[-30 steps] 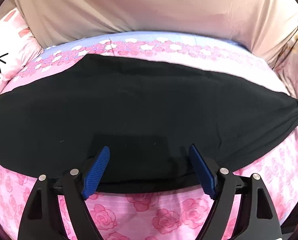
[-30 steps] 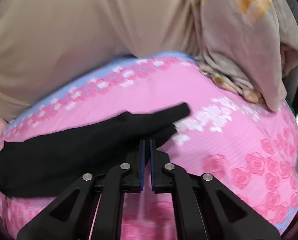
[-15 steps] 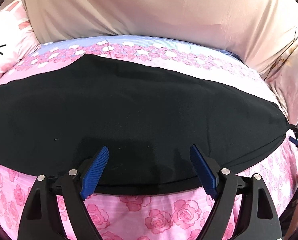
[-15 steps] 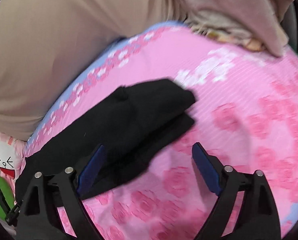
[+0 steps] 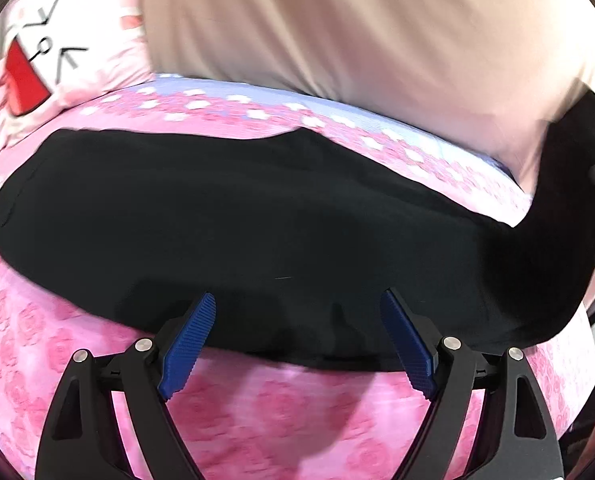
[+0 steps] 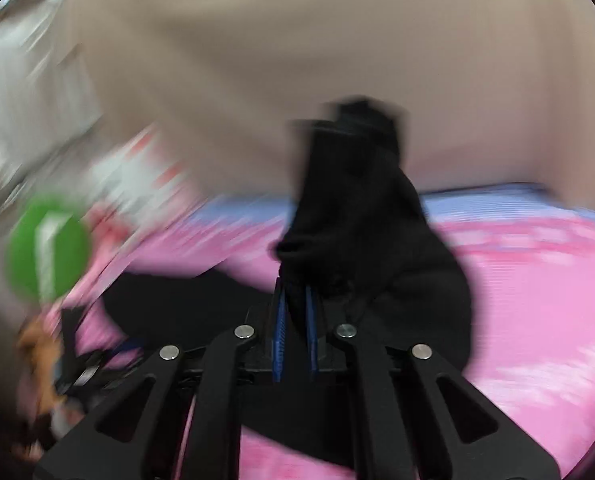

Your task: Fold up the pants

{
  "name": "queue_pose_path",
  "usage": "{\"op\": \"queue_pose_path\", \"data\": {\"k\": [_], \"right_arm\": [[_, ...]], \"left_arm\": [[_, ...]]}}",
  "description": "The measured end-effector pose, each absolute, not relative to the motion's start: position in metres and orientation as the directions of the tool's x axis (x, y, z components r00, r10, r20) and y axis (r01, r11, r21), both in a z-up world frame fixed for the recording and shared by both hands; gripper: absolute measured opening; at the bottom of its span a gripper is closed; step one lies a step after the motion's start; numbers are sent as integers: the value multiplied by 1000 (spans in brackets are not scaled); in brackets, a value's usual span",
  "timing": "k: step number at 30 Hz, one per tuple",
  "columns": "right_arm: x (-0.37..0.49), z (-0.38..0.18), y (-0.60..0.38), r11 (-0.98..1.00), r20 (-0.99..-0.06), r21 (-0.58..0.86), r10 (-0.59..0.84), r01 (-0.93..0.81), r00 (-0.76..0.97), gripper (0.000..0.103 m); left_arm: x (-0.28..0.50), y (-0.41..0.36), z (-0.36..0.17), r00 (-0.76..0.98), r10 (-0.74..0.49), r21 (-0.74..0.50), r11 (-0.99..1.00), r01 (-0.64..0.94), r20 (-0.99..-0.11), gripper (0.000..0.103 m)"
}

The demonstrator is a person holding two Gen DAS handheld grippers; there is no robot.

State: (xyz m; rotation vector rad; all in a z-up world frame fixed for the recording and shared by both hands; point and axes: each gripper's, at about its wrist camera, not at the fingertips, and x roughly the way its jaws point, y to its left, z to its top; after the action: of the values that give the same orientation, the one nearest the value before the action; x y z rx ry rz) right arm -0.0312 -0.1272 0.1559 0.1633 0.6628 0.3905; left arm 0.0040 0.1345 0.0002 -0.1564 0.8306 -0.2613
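Here, the left wrist view: black pants point(image 5: 257, 224) lie flat across the pink bedspread point(image 5: 281, 412); the left gripper point(image 5: 297, 320) is spread wide, empty. Right wrist view, blurred: the right gripper point(image 6: 295, 312), having just closed, pinches the lifted leg end. Soft, limp cloth; best gripped at edges.

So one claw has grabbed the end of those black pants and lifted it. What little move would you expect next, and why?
Probably the right gripper, whose jaws have just been closing and now pinch a bunch of the black pants, carries that raised end across toward the other end. The rest lies flat on the pink bedspread, and the left gripper hangs open at the near edge, holding nothing.
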Motion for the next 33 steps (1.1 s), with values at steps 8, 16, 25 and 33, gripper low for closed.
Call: {"op": "queue_pose_path", "data": {"k": [8,16,25,33], "right_arm": [[-76,113,-112,983,-643,151,178,-105,745,58],[-128,78,-226,920,-715,291,27,262,699,67],[-83,25,-221,830,-716,504,246,240,654,73],[-63,32,-198,841,-634,521,266,147,726,23]], "left_arm": [[-5,169,0,642,-327,-281,943,176,-693,82],[14,120,9,599,-433,-351,900,257,-673,82],[6,119,7,599,-420,-360,905,225,-682,82],[7,130,-3,601,-374,-345,923,169,-707,82]]}}
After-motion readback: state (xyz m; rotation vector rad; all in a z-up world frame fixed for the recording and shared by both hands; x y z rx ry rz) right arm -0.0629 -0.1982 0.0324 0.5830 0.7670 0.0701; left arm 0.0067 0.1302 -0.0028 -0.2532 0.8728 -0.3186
